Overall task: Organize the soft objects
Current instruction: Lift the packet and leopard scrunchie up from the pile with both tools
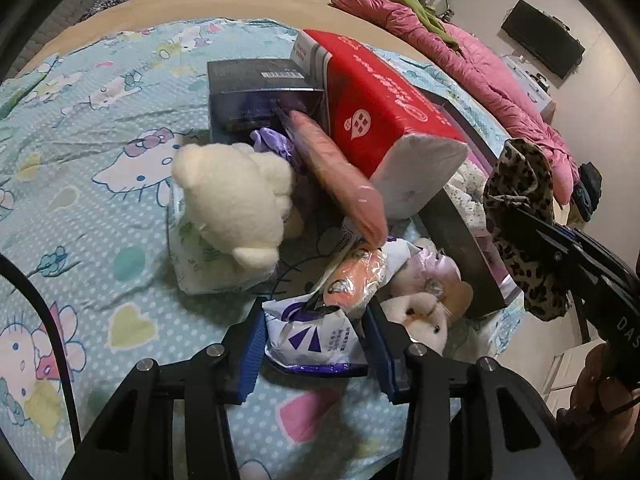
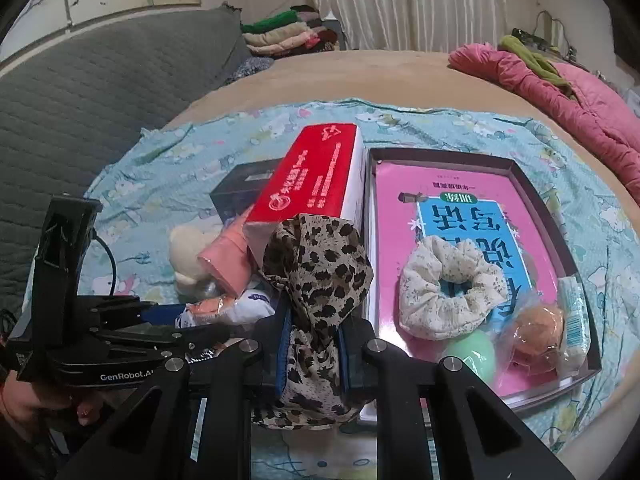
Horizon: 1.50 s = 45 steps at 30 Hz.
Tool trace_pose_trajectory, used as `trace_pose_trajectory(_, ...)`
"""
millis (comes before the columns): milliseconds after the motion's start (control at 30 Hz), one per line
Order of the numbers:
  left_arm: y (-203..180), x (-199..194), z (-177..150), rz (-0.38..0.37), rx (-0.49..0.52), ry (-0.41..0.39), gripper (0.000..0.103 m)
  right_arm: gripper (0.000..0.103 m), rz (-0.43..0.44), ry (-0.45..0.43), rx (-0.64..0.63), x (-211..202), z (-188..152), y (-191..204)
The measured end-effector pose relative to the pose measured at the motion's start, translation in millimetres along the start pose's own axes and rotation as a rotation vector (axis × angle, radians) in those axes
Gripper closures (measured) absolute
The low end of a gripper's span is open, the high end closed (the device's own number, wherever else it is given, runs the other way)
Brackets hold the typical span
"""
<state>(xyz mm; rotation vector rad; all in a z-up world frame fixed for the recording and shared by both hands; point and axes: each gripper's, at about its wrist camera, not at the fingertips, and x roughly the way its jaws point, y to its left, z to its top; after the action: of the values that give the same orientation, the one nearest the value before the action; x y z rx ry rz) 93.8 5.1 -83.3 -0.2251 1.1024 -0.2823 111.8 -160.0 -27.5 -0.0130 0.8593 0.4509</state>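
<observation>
Right gripper pinching a leopard-print scrunchie above the bed, left gripper around a white-and-purple packet.

The right gripper has its 2 blue pads clamped narrow on the leopard-print scrunchie, which bunches up between them, lifted clear of the bedding. The left gripper stands partly open with the white-and-purple packet between its fingers; I cannot tell whether the pads press on it. Just beyond the packet lie a small plush toy and a cream teddy bear, beside a red box leaning on a dark box. To the right, the open tray holds a pink book, a floral scrunchie, a green ball and a wrapped orange ball. Everything sits on a blue cartoon-print sheet.
</observation>
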Motion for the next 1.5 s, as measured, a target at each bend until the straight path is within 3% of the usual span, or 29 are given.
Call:
trace_pose_trajectory(367,7,-34,-11,0.025,-0.032,-0.047,0.058,0.084,0.056,-0.020,0.036,-11,0,2)
trace_pose_trajectory(733,-16,-66,-20,0.054,0.002,-0.074,0.058,0.083,0.113,-0.036,0.062,-27,-1,7)
trace_pose_trajectory(1233,-45,-110,-3,0.092,0.003,-0.183,0.058,0.084,0.135,-0.121,0.094,-59,4,0)
trace_pose_trajectory(1500,-82,-120,11,0.096,0.066,-0.222,0.058,0.084,0.130,-0.169,0.147,-74,5,-19)
